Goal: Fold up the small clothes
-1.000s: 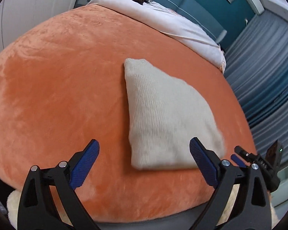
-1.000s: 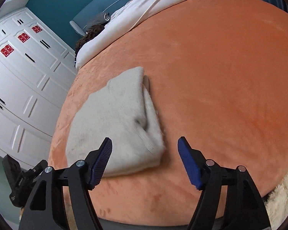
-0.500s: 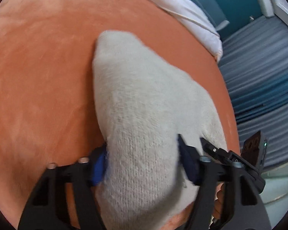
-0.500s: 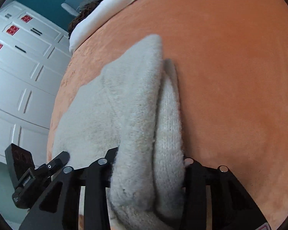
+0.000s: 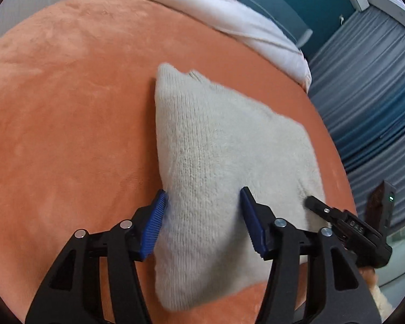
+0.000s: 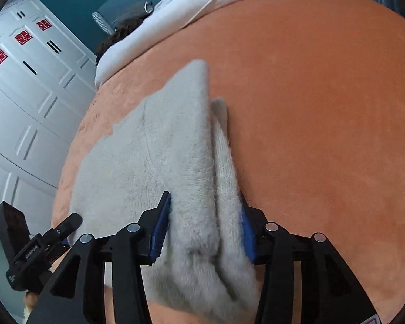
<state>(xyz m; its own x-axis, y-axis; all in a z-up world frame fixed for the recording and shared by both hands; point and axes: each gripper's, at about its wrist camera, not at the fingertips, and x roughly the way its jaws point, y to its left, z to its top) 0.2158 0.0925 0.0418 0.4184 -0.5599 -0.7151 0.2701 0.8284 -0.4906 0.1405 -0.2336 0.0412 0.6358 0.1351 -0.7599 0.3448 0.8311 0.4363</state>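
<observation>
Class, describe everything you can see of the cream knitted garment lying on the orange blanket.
The cream knitted garment is soft and fuzzy with a visible knit rib, folded into a thick wedge of stacked layers whose edges show in the right wrist view. It lies on the orange blanket. The left gripper straddles its near end with pads at either side, and the right gripper pinches a bunched ridge of it; both sets of jaws have just been closing and easing on the fabric.

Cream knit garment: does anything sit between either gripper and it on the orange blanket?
Nothing visible does. The left gripper and the right gripper each already have the folded cream knit garment bunched between their blue pads, and only bare orange blanket lies around it.
</observation>
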